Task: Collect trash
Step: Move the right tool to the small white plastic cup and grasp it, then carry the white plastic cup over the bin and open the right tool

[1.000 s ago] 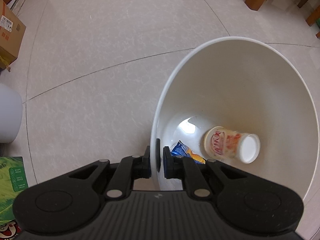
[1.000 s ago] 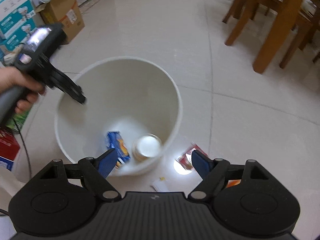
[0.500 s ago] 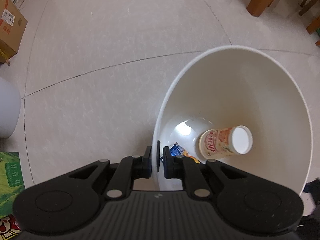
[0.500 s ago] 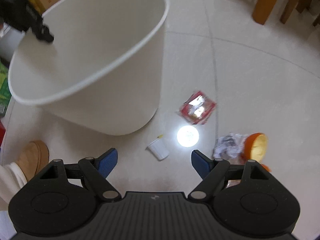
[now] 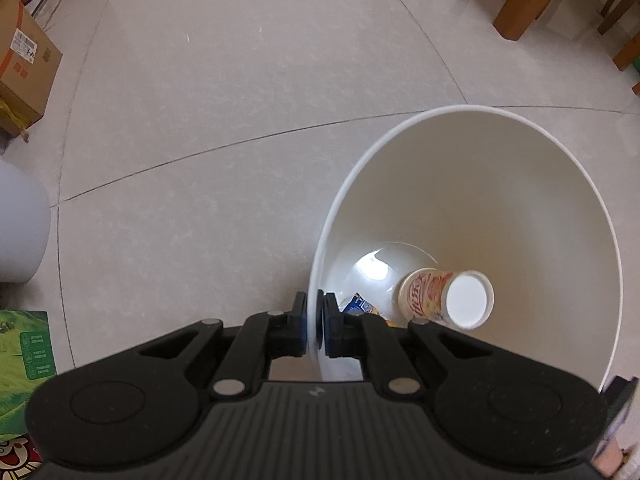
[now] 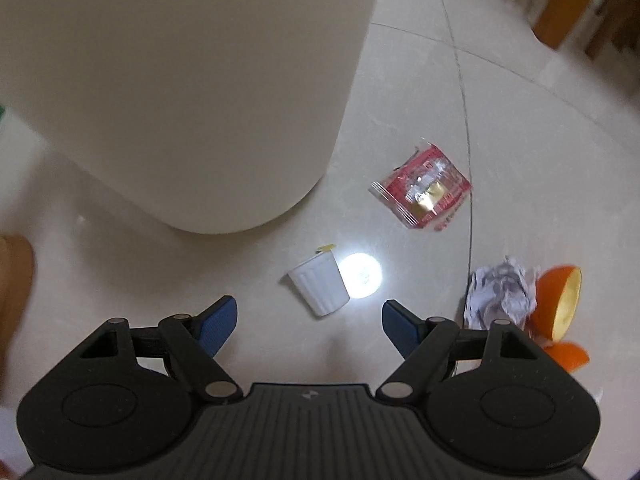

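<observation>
My left gripper (image 5: 318, 326) is shut on the near rim of the white trash bin (image 5: 500, 208), which is tilted. Inside the bin lie a printed paper cup (image 5: 444, 298) and a blue wrapper (image 5: 362, 305). In the right wrist view the bin's outer wall (image 6: 180, 80) fills the upper left. My right gripper (image 6: 310, 326) is open, low over the floor, just behind a small white ribbed cup (image 6: 320, 282) lying on its side. A red wrapper (image 6: 422, 188), a crumpled paper ball (image 6: 500, 294) and orange peel (image 6: 560, 304) lie to the right.
Wooden chair and table legs (image 5: 520, 4) stand at the back right. A cardboard box (image 5: 24, 68) sits far left, with a pale round container (image 5: 20, 224) and a green carton (image 5: 22, 364) near it. A tan slipper (image 6: 14, 280) shows at the left edge.
My right gripper has dropped from above the bin down toward the floor, closing in on the small white cup. The bin stays gripped by the left and the paper cup inside has rolled slightly.
</observation>
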### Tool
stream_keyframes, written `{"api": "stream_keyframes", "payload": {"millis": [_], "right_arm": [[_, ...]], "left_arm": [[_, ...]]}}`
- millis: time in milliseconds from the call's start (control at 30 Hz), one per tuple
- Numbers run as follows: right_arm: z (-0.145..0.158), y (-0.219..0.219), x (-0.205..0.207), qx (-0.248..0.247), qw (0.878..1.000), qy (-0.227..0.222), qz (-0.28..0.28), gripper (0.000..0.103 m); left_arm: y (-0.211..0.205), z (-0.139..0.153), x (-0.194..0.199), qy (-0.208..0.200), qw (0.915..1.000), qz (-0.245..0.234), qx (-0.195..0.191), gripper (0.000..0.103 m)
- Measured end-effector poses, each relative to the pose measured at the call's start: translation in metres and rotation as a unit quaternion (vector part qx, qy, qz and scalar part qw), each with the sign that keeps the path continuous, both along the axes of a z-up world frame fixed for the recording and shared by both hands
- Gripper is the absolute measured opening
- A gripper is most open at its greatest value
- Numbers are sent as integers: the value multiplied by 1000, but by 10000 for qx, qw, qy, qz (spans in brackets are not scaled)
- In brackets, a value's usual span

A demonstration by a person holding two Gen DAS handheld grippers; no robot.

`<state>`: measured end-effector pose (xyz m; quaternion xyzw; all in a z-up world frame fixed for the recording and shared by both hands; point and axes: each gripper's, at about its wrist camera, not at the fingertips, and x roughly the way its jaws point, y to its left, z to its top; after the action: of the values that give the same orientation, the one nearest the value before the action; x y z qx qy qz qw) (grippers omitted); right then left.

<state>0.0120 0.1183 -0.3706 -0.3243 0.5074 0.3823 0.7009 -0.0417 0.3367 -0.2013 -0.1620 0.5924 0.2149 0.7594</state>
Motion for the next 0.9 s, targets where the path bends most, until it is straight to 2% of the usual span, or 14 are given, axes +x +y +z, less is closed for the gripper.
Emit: {"api": "stream_keyframes", "payload": {"millis": [233, 300, 433, 667, 800, 900], "right_arm": [[-30, 13, -9, -99, 9966, -554, 607, 80], [-37, 13, -8, -126, 9956, -592, 717, 75], [-47, 13, -6, -131, 9936, -683, 887, 72], [-62, 16, 1, -132, 9924, -601, 1064, 61], [-66, 16, 3, -215, 9931, -476, 1051, 40], [-63, 14, 6, -188, 9952, -377, 889, 40]], "left_arm": [[-1, 0, 5, 39, 10000, -27, 52, 6], [-3, 0, 6, 48, 10000, -53, 49, 6], [-2, -1, 6, 76, 9999, -79, 30, 6], [2, 0, 11, 99, 9999, -57, -18, 6], [2, -2, 11, 88, 9999, -59, -14, 6], [1, -4, 9, 77, 9999, -64, -13, 6]]}}
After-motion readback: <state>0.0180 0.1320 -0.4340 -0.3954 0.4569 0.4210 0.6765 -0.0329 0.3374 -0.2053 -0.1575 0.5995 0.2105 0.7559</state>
